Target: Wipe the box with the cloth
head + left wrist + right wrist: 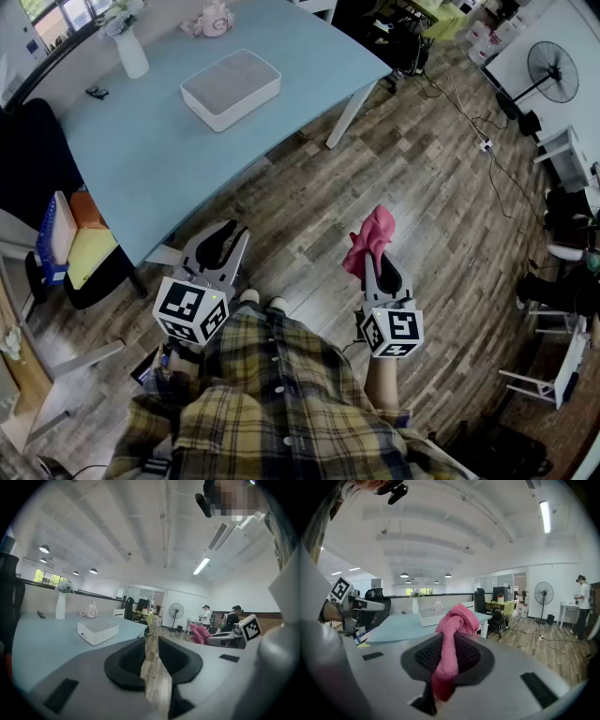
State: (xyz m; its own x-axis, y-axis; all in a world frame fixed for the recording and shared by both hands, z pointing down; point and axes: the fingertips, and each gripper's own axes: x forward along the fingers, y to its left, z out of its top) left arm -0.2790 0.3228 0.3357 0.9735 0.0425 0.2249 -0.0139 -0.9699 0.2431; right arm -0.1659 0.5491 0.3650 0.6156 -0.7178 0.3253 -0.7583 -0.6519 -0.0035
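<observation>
Readable text: none in any view.
Left gripper (229, 236), 7 o'clock: square black-and-white markers, no letters.
Right gripper (379, 264), 5 o'clock: likewise.

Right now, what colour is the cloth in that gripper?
Pink; the cloth shows best in the right gripper view.

Open-plan office w/ blue table (141, 159), desk chair (377, 594), pedestal fan (553, 70), wood floor (309, 216) & pendant lamps (44, 549).
</observation>
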